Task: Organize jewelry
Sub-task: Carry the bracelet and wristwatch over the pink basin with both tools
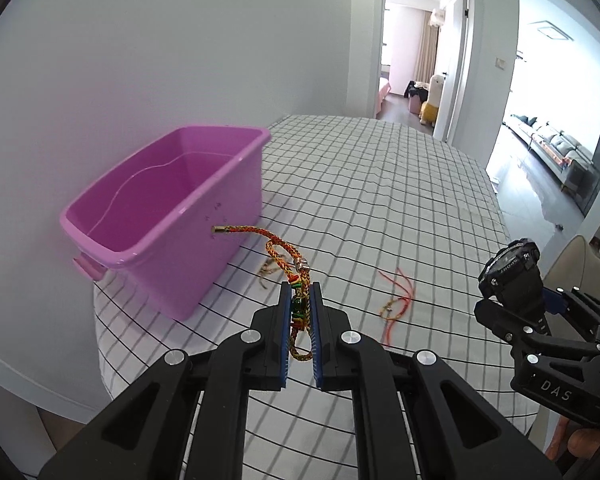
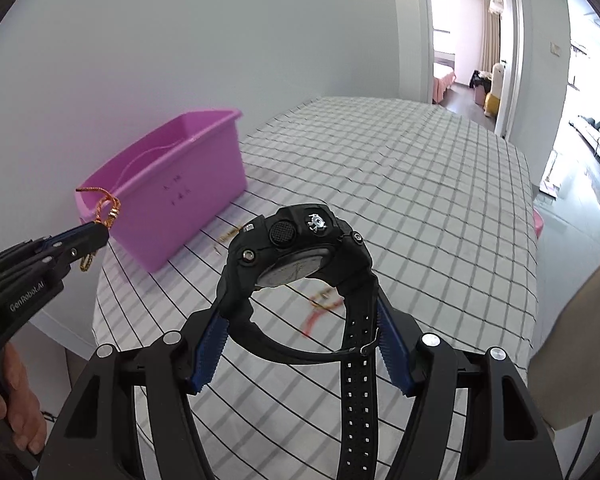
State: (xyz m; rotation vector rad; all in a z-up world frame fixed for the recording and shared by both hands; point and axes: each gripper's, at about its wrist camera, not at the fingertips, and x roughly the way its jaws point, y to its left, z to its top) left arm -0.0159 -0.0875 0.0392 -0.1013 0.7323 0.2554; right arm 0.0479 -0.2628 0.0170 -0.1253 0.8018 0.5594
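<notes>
My left gripper (image 1: 300,300) is shut on a braided orange-yellow bracelet (image 1: 278,250) with green beads, held above the table just right of the pink plastic bin (image 1: 172,216). The bracelet's gold-tipped end reaches the bin's side wall. My right gripper (image 2: 300,316) is shut on a black sport watch (image 2: 296,248), jaws pressing its strap from both sides, held above the table. The watch also shows in the left wrist view (image 1: 510,270), and the left gripper with the bracelet shows in the right wrist view (image 2: 96,234). The bin (image 2: 172,184) looks empty.
A red string bracelet (image 1: 394,300) and a small gold chain (image 1: 270,270) lie on the checked tablecloth (image 1: 380,200) near the bin. A white wall stands behind the bin. A doorway opens beyond the table's far end. A beige chair back (image 2: 572,340) is at right.
</notes>
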